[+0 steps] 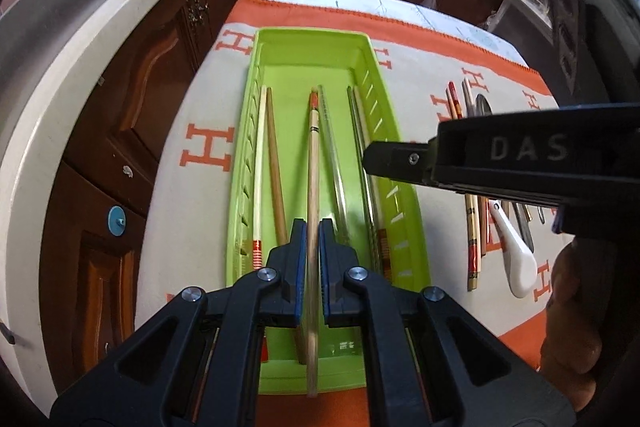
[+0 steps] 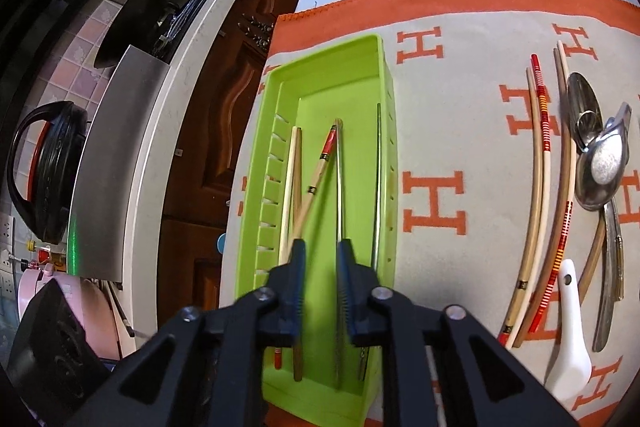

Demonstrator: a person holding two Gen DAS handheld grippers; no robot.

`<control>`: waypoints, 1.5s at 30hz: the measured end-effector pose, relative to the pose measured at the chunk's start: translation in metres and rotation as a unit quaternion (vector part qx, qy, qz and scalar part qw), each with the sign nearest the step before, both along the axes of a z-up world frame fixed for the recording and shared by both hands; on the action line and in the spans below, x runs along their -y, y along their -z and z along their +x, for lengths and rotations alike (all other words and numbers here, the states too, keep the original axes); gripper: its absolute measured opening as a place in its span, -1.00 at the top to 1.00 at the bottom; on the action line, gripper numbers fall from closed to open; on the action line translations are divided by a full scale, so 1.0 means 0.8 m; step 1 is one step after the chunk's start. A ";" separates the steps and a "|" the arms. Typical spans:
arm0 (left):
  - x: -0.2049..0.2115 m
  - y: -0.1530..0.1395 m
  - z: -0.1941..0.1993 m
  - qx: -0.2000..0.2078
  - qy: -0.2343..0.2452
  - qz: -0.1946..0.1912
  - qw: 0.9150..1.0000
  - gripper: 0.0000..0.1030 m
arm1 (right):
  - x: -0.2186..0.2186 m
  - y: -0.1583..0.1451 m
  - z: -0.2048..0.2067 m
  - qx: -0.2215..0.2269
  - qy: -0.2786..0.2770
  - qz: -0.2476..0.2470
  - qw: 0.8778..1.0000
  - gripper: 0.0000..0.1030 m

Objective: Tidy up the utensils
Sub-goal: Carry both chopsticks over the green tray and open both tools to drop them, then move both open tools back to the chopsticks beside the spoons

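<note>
L gripper [image 1: 313, 251] is clamped narrow on a red-tipped wooden chopstick [image 1: 313, 163], center-bottom of frame, over the green tray [image 1: 308, 39], which already holds several chopsticks; R gripper [image 2: 321, 275] has jaws part open w/ nothing in them, low center over the same tray. Risk imo: the held stick's near end overhangs the tray's bottom wall, so a release here could leave it propped on the rim or crossed over the others, and the two grippers are close enough to bump. Loose chopsticks [image 2: 536, 195], metal spoons [image 2: 600, 163] and a white spoon [image 2: 568, 347] lie on the H-print cloth [image 2: 452, 99] at right, partly hidden in L view by the R gripper body; tray's near corners are covered by fingers.
</note>
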State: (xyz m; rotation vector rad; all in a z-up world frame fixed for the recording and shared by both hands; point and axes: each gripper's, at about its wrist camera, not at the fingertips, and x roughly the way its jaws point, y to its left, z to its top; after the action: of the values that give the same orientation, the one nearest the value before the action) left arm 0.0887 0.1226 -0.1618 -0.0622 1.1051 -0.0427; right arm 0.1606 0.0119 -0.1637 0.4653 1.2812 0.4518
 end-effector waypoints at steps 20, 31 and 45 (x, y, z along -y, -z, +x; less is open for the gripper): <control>0.032 -0.008 -0.005 -0.002 0.021 0.015 1.000 0.91 | 0.062 -0.035 -0.029 0.050 0.022 0.026 0.998 0.62; 0.082 -0.038 0.004 0.016 0.070 0.016 0.997 0.91 | 0.133 -0.074 -0.035 0.088 0.046 0.030 0.995 0.62; 0.173 0.002 0.080 -0.064 0.151 -0.059 0.985 0.91 | 0.201 -0.008 -0.017 0.022 0.082 0.006 0.996 0.62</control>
State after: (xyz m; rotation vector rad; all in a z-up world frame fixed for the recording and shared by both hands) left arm 0.1527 -0.0160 -0.1635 -0.0031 1.2315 -0.3803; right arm 0.1472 -0.1488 -0.1577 0.5634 1.1883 0.3304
